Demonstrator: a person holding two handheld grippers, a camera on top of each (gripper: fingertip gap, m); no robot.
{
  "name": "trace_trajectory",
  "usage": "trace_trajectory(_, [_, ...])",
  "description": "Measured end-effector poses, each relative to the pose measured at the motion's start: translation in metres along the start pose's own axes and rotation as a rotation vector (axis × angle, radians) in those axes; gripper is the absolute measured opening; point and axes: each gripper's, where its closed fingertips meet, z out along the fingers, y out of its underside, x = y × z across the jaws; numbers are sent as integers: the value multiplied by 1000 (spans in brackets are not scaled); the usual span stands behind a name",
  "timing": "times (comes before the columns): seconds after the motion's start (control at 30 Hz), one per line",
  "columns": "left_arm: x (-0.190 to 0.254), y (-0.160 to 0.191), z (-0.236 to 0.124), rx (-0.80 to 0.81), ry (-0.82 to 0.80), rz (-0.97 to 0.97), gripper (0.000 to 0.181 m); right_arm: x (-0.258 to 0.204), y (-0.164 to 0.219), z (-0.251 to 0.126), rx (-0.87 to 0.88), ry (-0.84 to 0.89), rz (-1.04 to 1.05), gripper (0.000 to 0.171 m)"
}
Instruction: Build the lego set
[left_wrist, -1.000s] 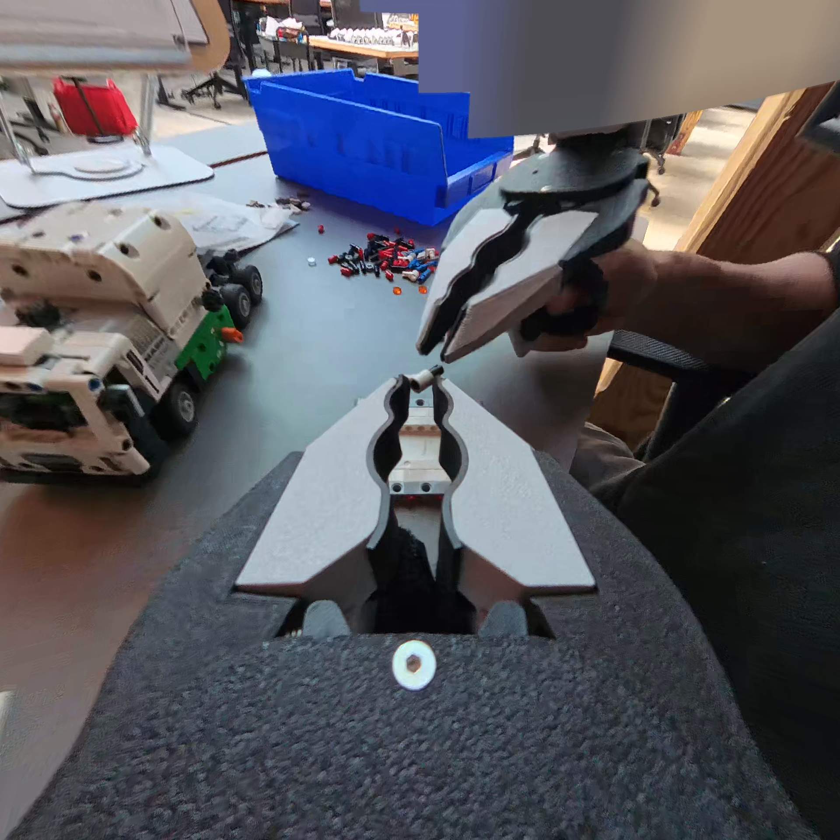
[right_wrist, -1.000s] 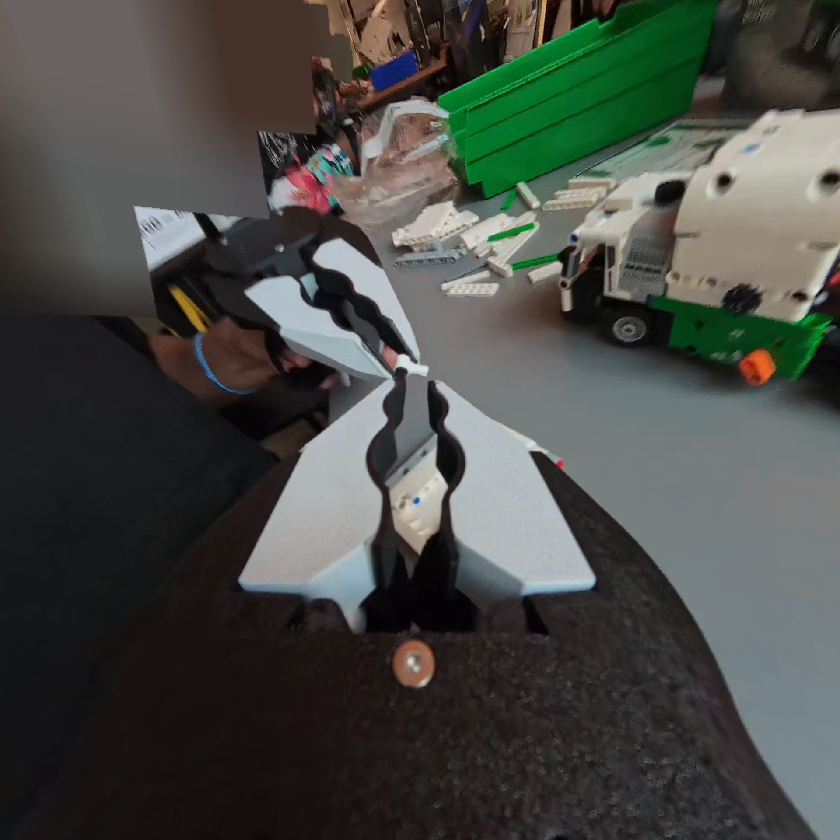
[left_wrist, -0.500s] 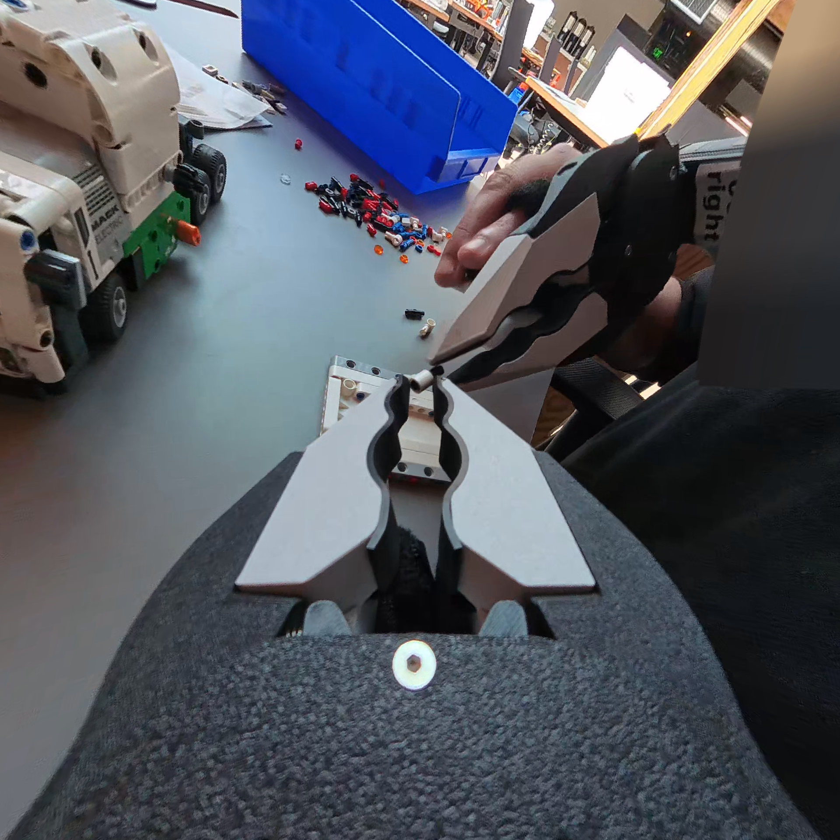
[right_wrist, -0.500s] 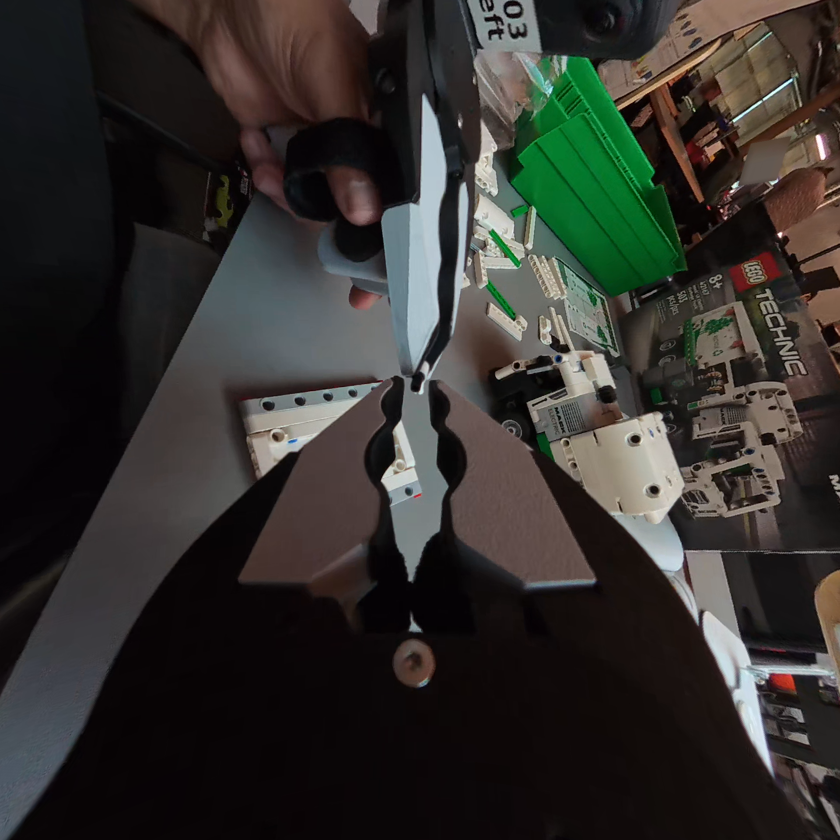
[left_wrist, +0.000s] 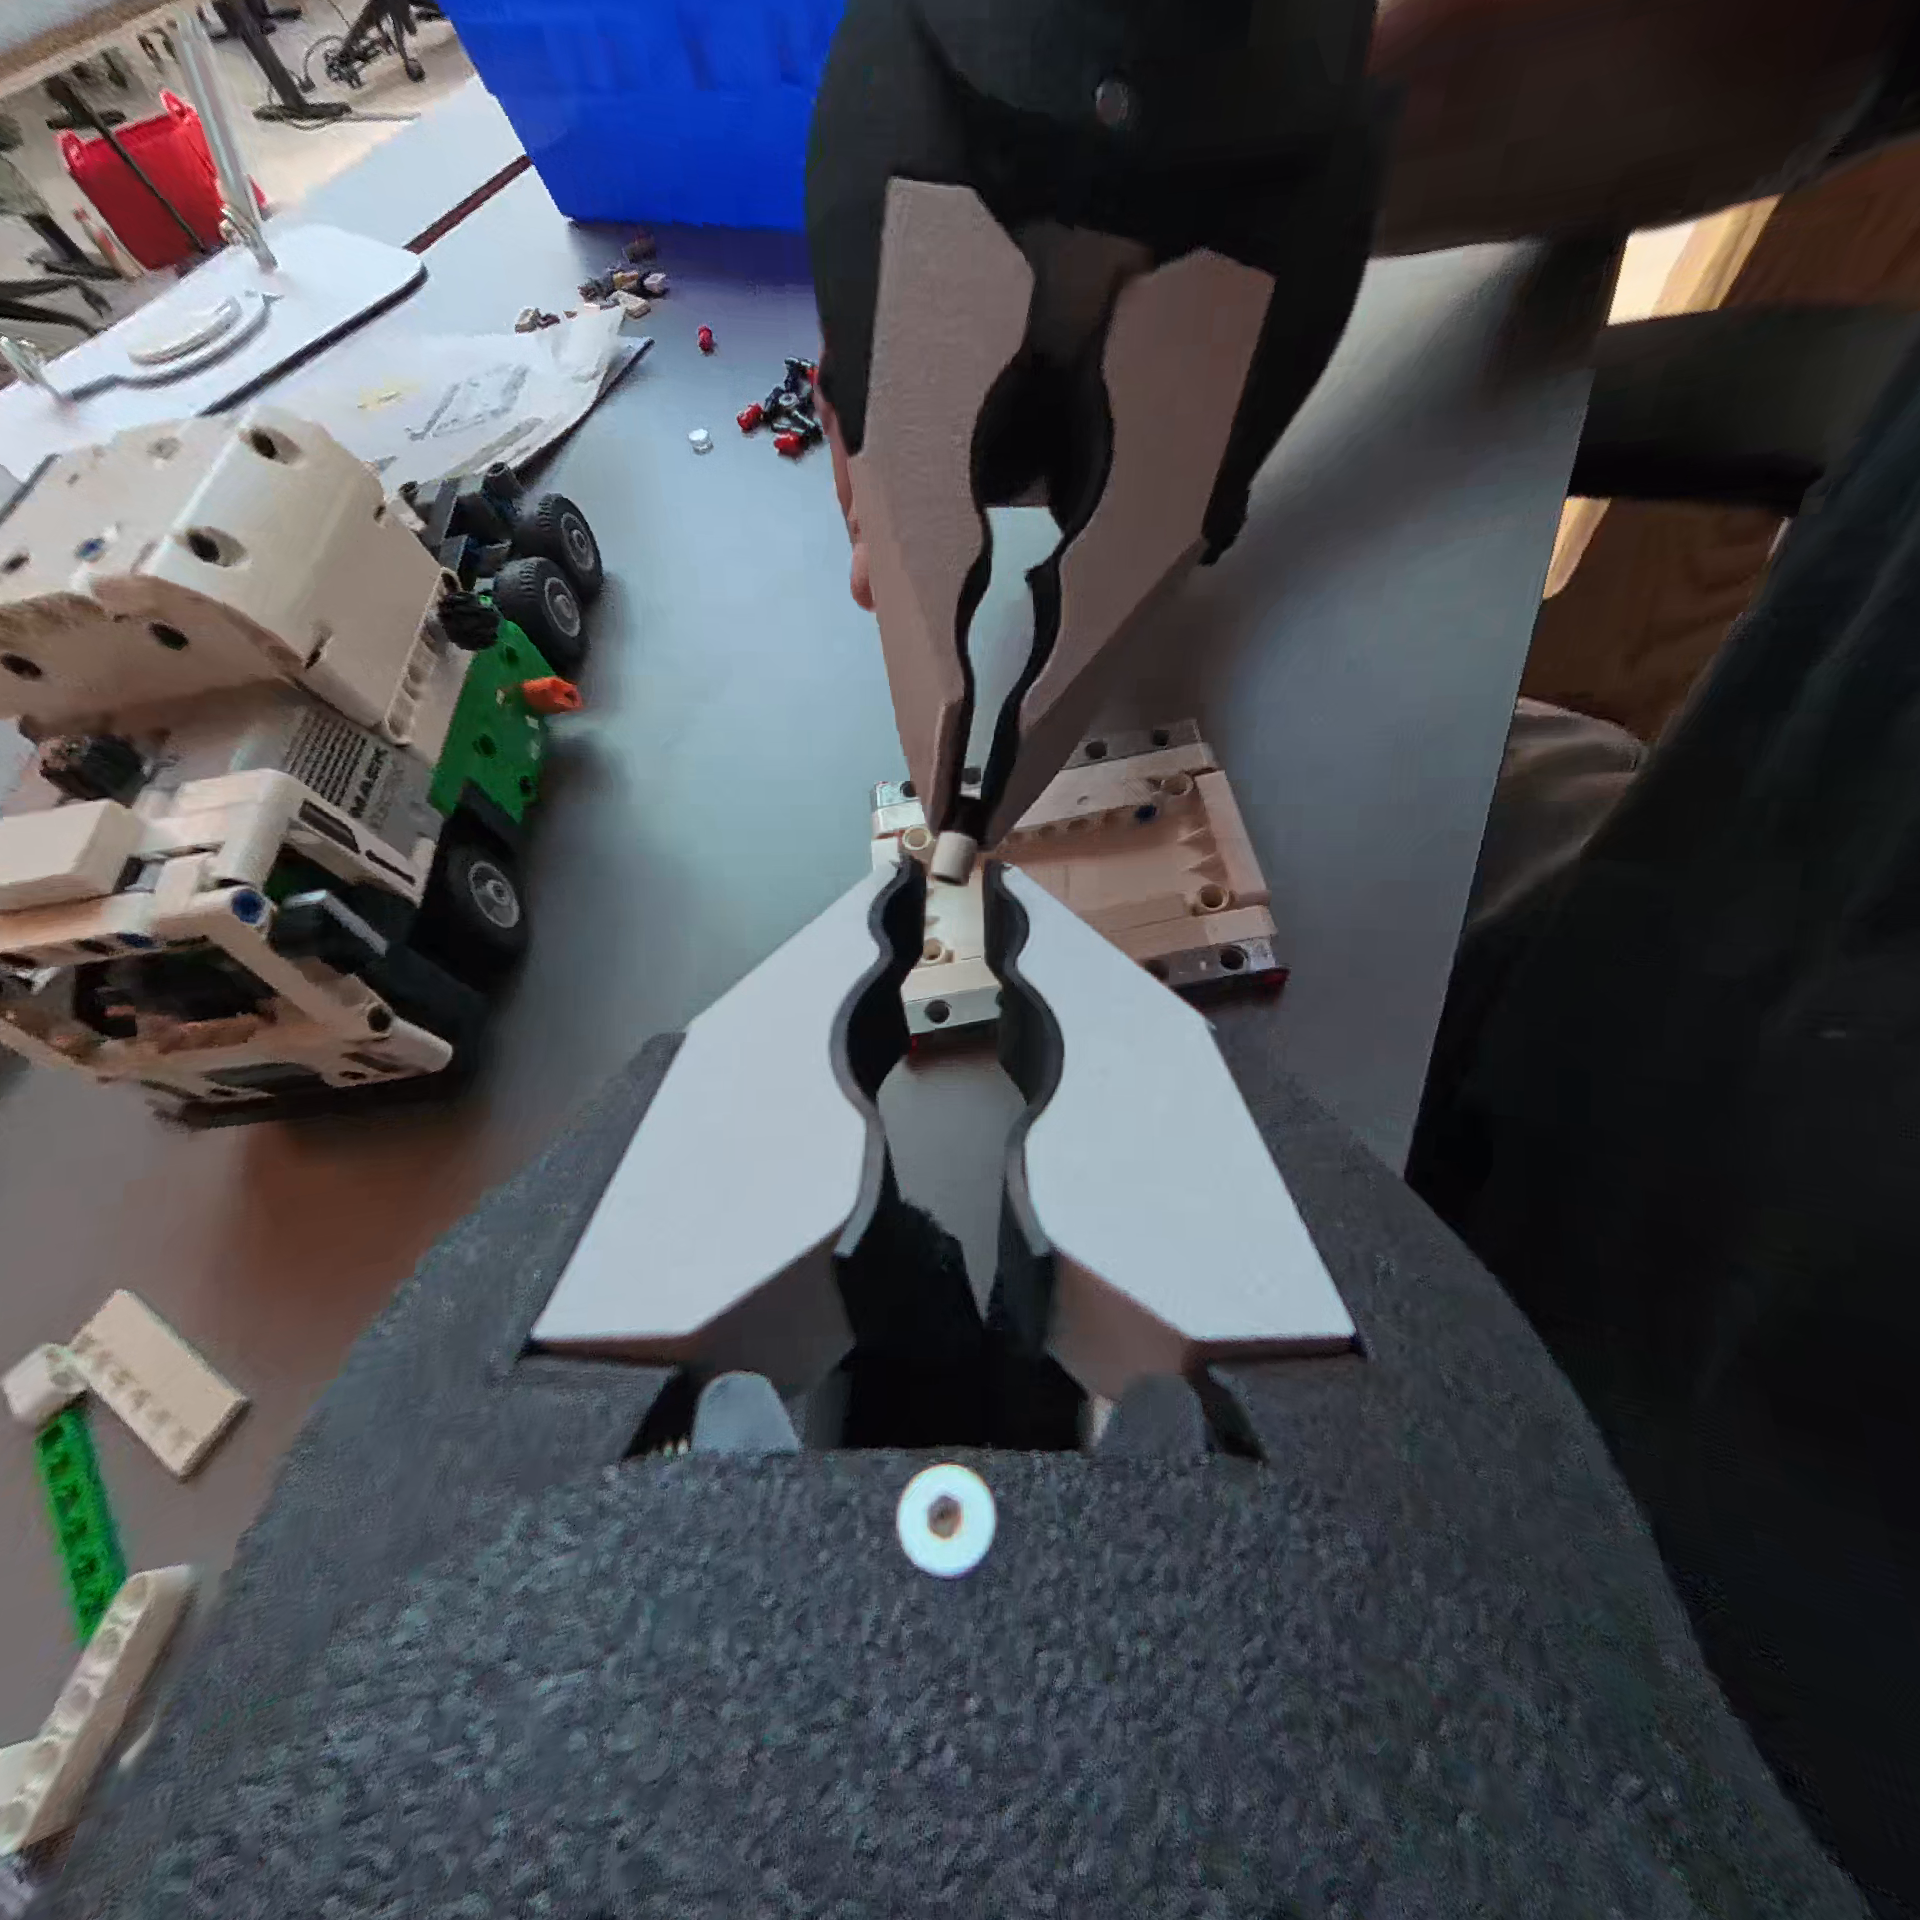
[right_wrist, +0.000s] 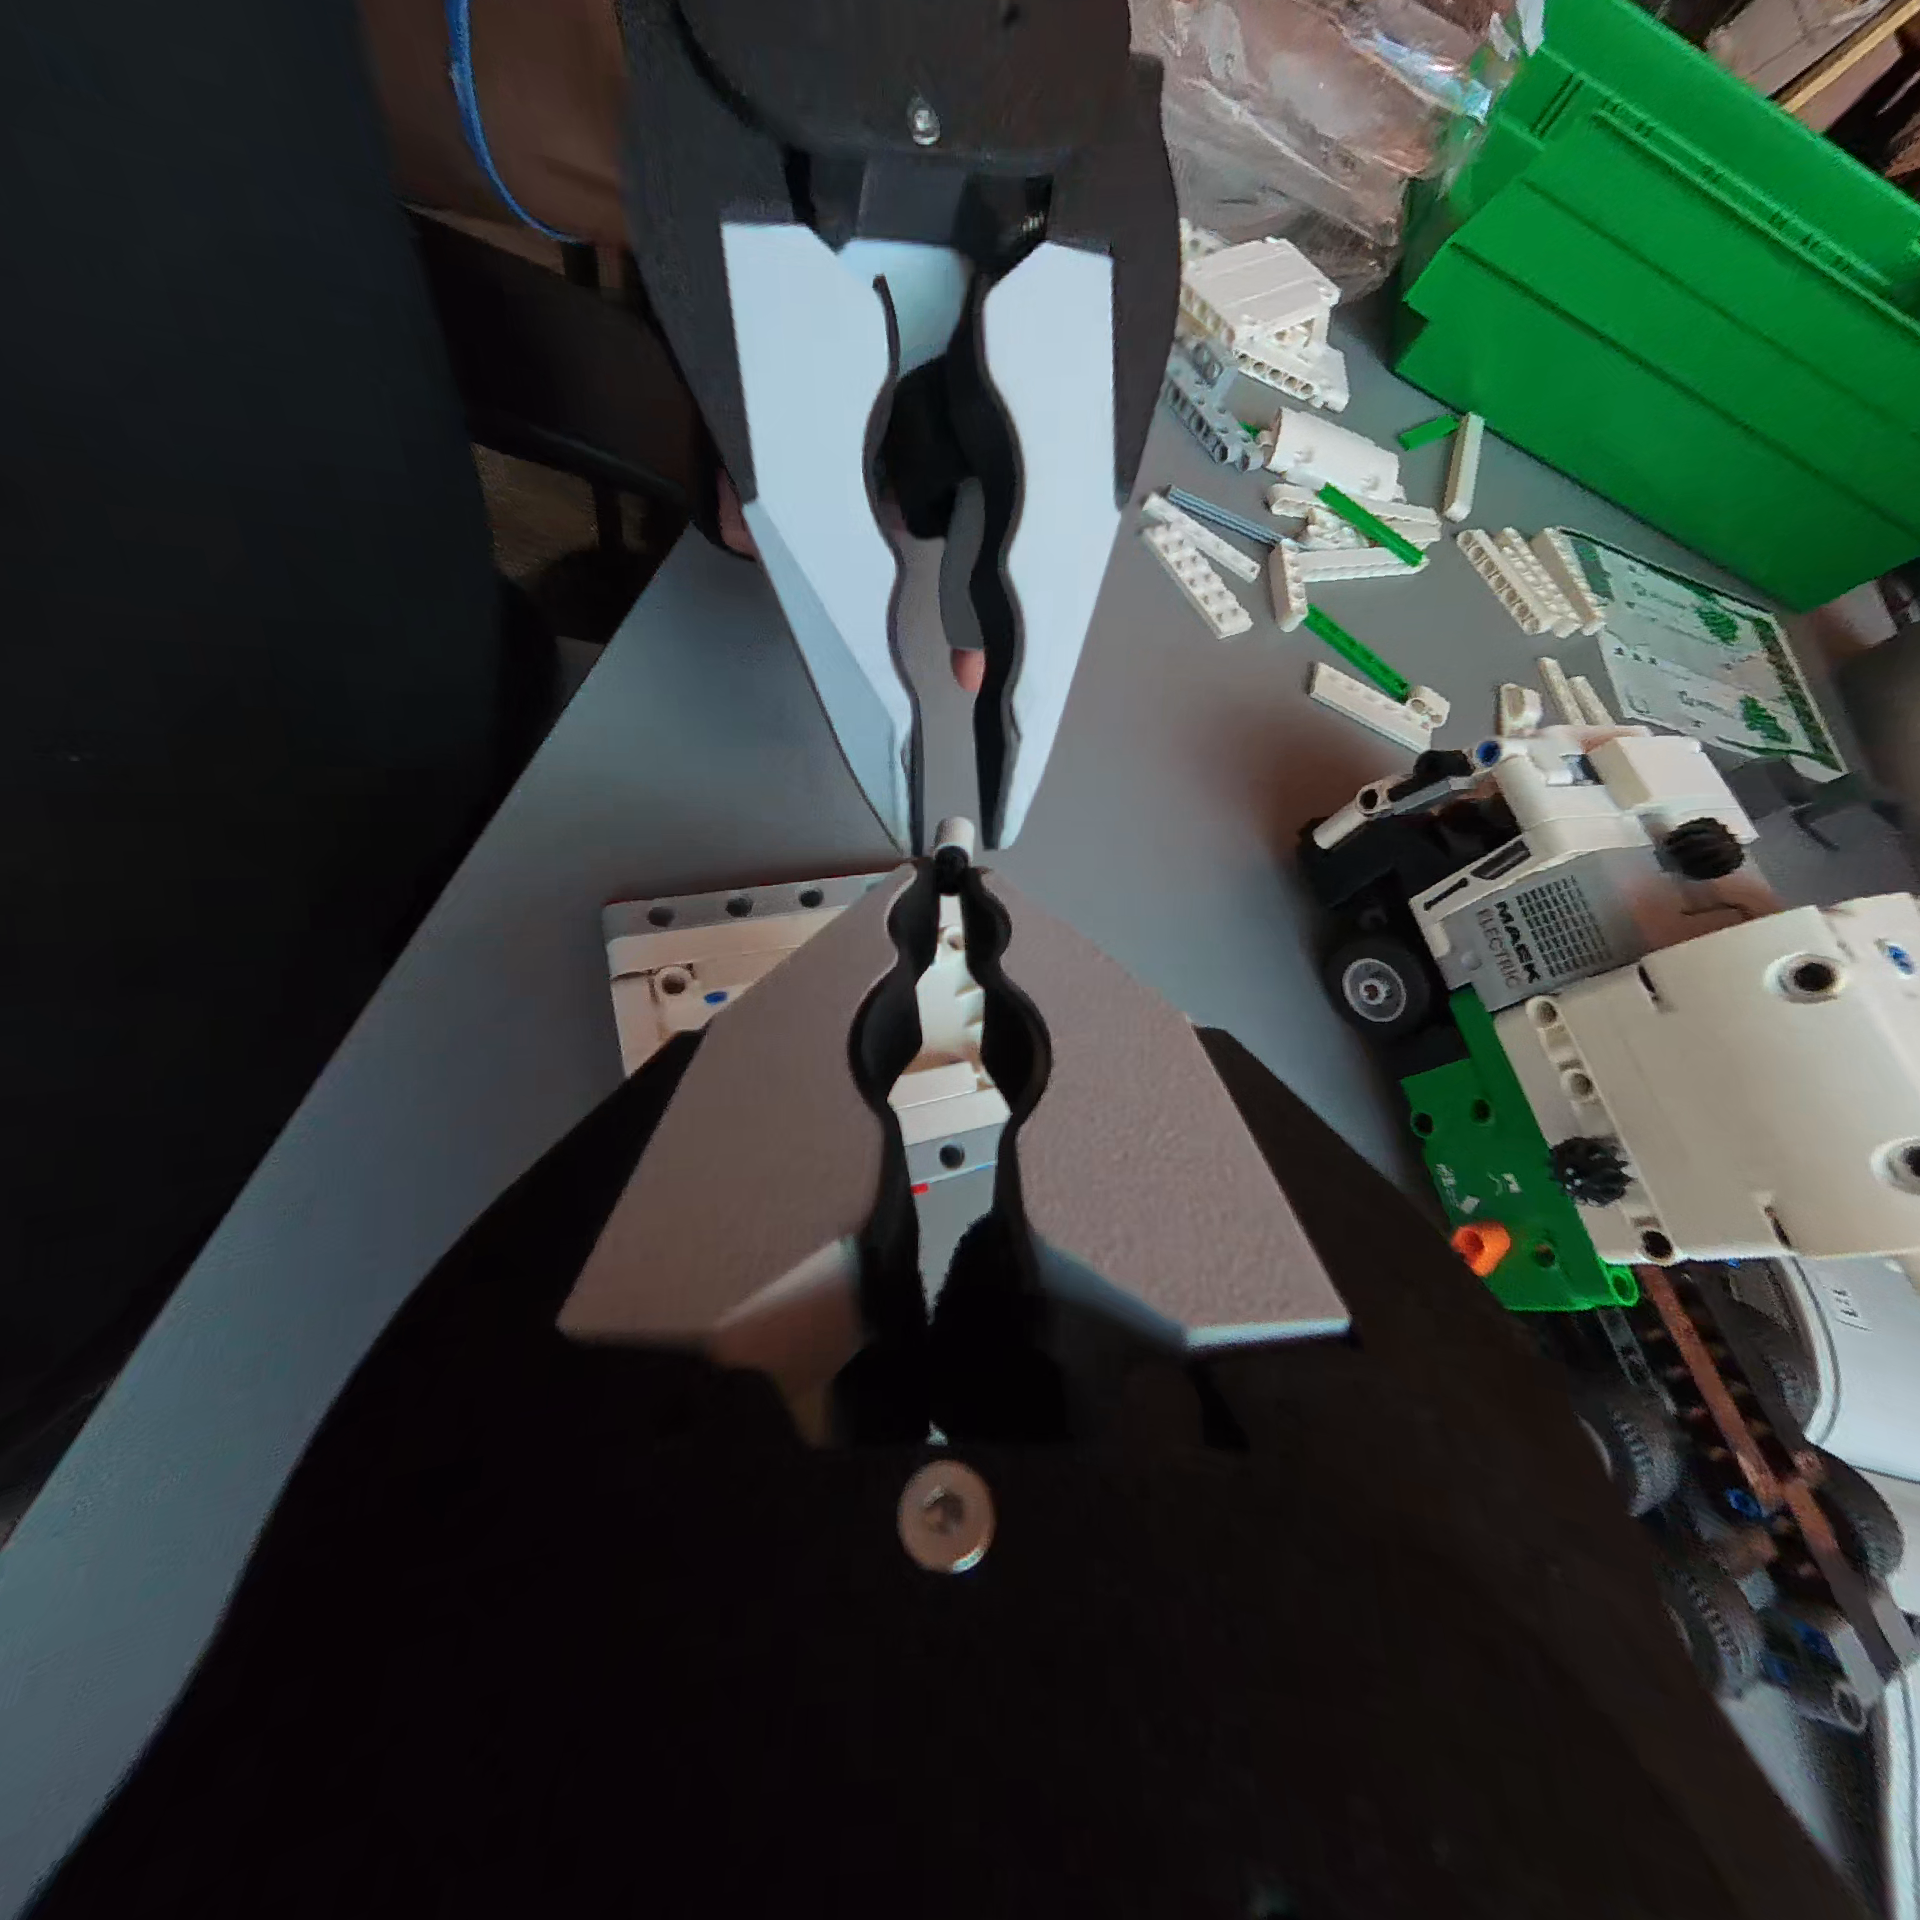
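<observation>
My right gripper (right_wrist: 948, 881) is shut on a small black pin (right_wrist: 948, 864) with a small white bush (right_wrist: 953, 834) on its far end. In the left wrist view the right gripper (left_wrist: 961, 821) comes down from above with the bush (left_wrist: 954, 856) at its tips. My left gripper (left_wrist: 951, 878) is open, its tips on either side of the bush without touching it; it hangs from the top in the right wrist view (right_wrist: 948, 831). Under both lies a flat white panel assembly (left_wrist: 1143, 862), also visible in the right wrist view (right_wrist: 665, 966). The white and green truck (left_wrist: 260, 727) stands to one side (right_wrist: 1662, 1039).
A blue bin (left_wrist: 665, 104) and a pile of small pins (left_wrist: 779, 405) lie beyond. Loose beams (left_wrist: 135, 1382) lie near the left gripper. A green bin (right_wrist: 1662, 260), loose white beams (right_wrist: 1351, 540) and a booklet (right_wrist: 1714, 665) are past the truck. The table edge (left_wrist: 1507, 727) and the person are close.
The left gripper held the bush across its tips; now it has let go and the bush sits on the pin in the right gripper. Both grippers have swung tip to tip over the panel.
</observation>
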Motion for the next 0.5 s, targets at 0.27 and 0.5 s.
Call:
trace_trajectory(0.27, [-6, 16, 8, -73, 0, 98, 6, 1, 16, 15, -27, -129, 73, 2])
trace_trajectory(0.5, [-6, 25, 16, -143, 42, 54, 5, 0, 28, 19, -72, -145, 111, 2])
